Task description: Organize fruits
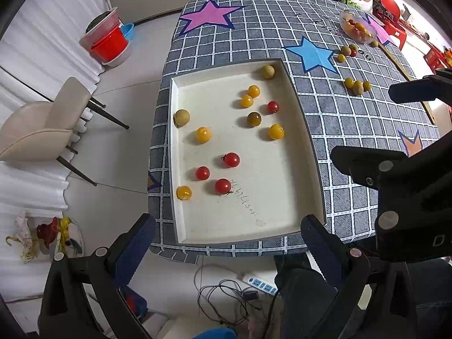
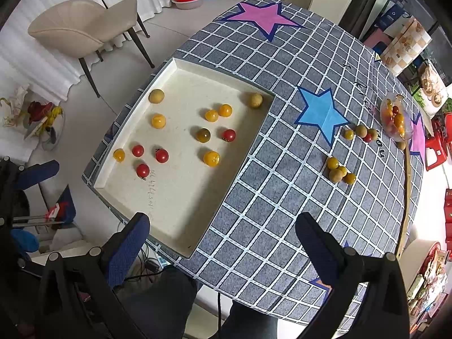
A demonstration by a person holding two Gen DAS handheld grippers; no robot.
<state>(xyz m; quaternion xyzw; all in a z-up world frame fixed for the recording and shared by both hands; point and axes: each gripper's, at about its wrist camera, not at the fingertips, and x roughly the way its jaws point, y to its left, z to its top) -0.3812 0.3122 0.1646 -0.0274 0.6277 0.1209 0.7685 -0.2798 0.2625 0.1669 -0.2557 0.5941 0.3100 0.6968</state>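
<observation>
A white tray (image 1: 299,130) lies on the checked tablecloth and holds several cherry tomatoes: red ones (image 1: 231,159), yellow ones (image 1: 203,134), a dark green one (image 1: 254,119), and tan round fruits (image 1: 181,117). The tray also shows in the right wrist view (image 2: 180,197). More small fruits lie loose on the cloth (image 2: 339,171) and near a clear bowl (image 2: 395,120) of tomatoes. My left gripper (image 1: 228,243) is open and empty above the tray's near edge. My right gripper (image 2: 223,240) is open and empty above the tray's near right corner.
A beige chair (image 1: 42,130) stands left of the table. Red and clear basins (image 1: 108,42) sit on the floor beyond it. A power strip and cables (image 1: 254,282) lie on the floor under the table's near edge. Boxes and red stools (image 2: 436,147) crowd the far right.
</observation>
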